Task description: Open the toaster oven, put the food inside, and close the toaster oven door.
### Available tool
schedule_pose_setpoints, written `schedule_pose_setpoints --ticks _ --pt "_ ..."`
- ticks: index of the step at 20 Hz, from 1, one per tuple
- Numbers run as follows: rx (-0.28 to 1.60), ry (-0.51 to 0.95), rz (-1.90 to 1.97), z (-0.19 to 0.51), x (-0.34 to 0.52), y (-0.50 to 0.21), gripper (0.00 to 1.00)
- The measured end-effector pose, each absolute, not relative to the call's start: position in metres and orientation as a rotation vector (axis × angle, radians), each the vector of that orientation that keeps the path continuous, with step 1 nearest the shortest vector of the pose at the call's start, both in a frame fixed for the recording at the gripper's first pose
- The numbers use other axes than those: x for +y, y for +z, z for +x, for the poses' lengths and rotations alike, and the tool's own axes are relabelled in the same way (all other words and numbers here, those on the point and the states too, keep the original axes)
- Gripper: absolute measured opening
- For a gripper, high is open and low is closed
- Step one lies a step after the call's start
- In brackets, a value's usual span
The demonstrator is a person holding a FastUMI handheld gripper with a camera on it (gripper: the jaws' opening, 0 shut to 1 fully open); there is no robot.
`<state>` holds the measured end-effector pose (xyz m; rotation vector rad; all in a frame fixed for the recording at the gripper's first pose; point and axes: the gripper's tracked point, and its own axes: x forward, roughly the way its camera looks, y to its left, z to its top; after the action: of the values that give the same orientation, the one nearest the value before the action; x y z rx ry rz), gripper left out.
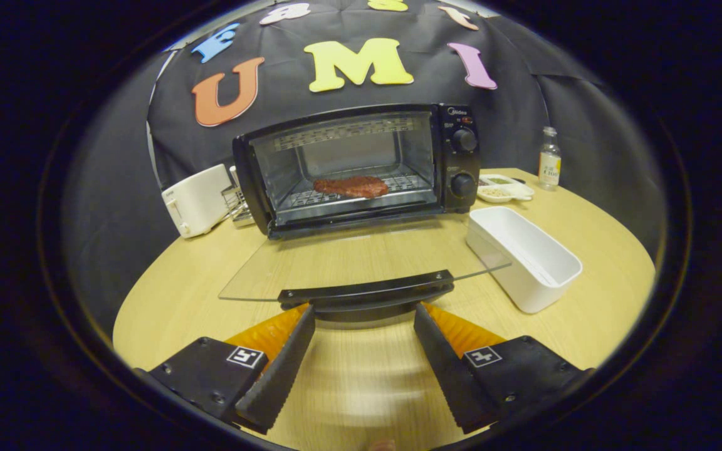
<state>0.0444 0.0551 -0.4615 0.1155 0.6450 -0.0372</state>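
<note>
Gripper view: at the far left of the desk point(167, 300) stands a white toaster point(197, 199), next to the toaster oven point(455, 156). The oven's glass door point(361, 260) lies folded down flat, and the piece of meat point(350, 186) rests on the rack inside. The tongs point(364, 313) are spread apart, tips just under the door's handle point(366, 292). A white tray point(524, 257) sits to the right.

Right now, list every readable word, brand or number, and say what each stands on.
"Midea": on the toaster oven, top of its control panel.
Label on the bottle: too small to read.
Markings round the knobs: too blurred.
Square marks on the gripper, open just short of the door handle: coded patterns, no words.
</note>
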Motion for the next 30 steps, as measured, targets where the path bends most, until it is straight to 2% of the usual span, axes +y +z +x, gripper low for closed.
schedule_pose_setpoints --ticks 7,19,24,27,30 --pt "0.487 -0.015 0.087 0.063 0.059 -0.415 1.00" --pt "0.375 0.012 0.097 0.125 0.062 -0.343 1.00" --pt "0.359 -0.025 0.058 0.159 0.064 -0.325 1.00" --pt "0.331 -0.063 -0.027 0.183 0.059 -0.299 1.00" --pt "0.278 -0.040 -0.023 0.185 0.064 -0.254 1.00"
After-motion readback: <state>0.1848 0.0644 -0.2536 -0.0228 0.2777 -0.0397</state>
